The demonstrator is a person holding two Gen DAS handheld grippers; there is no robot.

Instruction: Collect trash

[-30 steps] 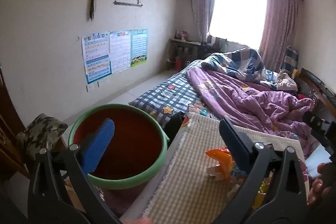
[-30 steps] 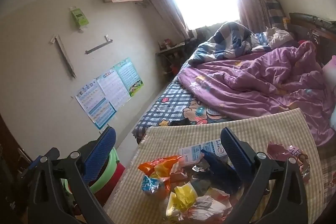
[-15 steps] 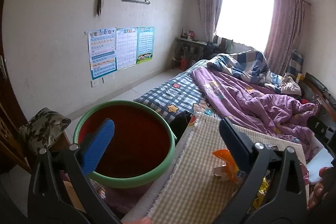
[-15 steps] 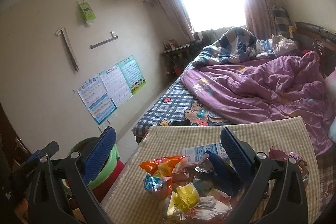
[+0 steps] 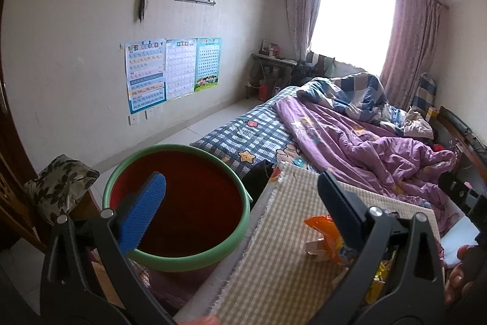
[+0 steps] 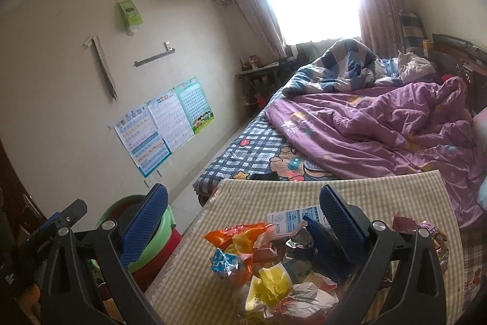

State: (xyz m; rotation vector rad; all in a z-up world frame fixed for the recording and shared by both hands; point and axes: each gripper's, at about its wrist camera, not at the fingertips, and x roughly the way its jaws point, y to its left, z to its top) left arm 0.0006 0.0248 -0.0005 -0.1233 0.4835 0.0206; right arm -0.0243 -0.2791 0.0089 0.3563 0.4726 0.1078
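With both tools gaping and empty, the right tool (image 6: 240,229) should drop onto the orange wrapper (image 6: 236,235) just below its tips, then carry it left to the bucket (image 5: 179,206) under the left tool (image 5: 240,200).

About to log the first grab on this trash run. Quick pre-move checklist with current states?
1. Right hand-held gripper open, holding nothing: ok.
2. Left hand-held gripper open, holding nothing: ok.
3. Wrapper pile lies on the checked mat, below the right hand-held gripper: ok.
4. Green-rimmed bucket upright beside the mat, mouth unobstructed: ok.
5. Bucket holds nothing visible: ok.
6. Which wrapper sits loose on top: cannot tell.
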